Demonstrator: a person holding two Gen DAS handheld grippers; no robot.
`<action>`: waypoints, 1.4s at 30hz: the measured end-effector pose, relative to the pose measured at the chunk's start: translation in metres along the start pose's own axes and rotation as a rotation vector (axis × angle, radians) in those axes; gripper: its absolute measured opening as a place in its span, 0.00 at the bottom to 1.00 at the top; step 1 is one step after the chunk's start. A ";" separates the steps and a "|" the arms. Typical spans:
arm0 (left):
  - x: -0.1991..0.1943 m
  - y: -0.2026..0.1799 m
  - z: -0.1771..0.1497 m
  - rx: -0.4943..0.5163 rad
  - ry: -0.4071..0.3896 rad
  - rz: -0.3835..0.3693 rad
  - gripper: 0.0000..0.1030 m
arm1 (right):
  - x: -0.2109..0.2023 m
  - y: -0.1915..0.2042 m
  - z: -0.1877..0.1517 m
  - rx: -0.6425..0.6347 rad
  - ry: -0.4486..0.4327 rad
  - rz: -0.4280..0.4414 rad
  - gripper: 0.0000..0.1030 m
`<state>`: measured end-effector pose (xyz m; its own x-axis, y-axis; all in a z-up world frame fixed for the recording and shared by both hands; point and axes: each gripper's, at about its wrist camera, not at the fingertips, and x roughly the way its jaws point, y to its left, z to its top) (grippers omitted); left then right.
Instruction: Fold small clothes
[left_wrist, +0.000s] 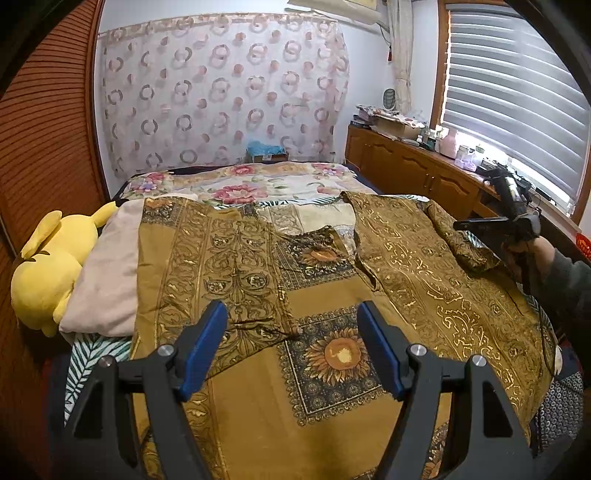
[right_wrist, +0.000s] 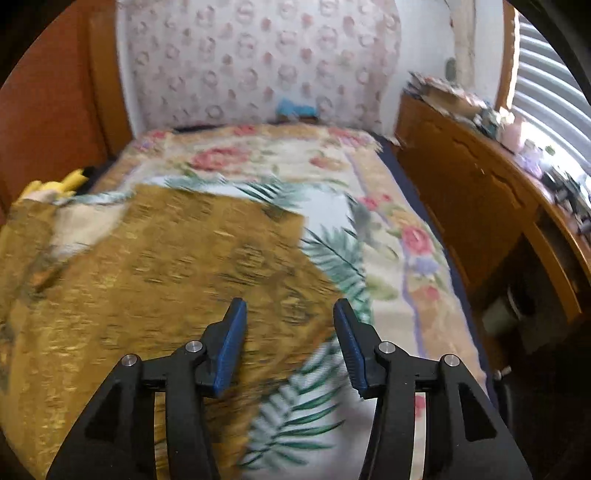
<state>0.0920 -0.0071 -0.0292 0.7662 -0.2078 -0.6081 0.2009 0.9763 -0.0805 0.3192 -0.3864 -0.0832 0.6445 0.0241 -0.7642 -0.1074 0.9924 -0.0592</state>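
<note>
Garment (left_wrist: 424, 273) of gold-patterned cloth lies spread on the bed (left_wrist: 236, 184), likely light, limp and slippery; best pinched at a sleeve edge; left gripper (left_wrist: 291, 332) and right gripper (right_wrist: 290, 332) both gape empty

A garment (left_wrist: 424, 280) lies spread on the bed (left_wrist: 236, 184), plush toy (left_wrist: 51, 266) at its left.

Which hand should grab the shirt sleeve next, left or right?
Probably the left. The left hand-held gripper hangs open right over the near sleeve of the gold shirt; the right hand-held gripper is open at the shirt's far edge.
</note>
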 end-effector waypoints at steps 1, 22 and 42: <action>0.000 0.000 -0.001 0.000 0.001 -0.001 0.70 | 0.007 -0.005 -0.001 0.015 0.018 0.010 0.48; -0.004 0.008 -0.001 -0.013 -0.003 0.002 0.70 | -0.044 0.088 0.033 -0.170 -0.127 0.245 0.11; 0.071 0.103 0.045 -0.059 0.089 0.099 0.70 | 0.040 0.028 0.026 -0.144 0.023 0.089 0.42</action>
<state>0.1948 0.0762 -0.0451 0.7226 -0.1068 -0.6830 0.0890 0.9941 -0.0613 0.3613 -0.3542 -0.0985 0.6103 0.1068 -0.7850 -0.2721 0.9589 -0.0811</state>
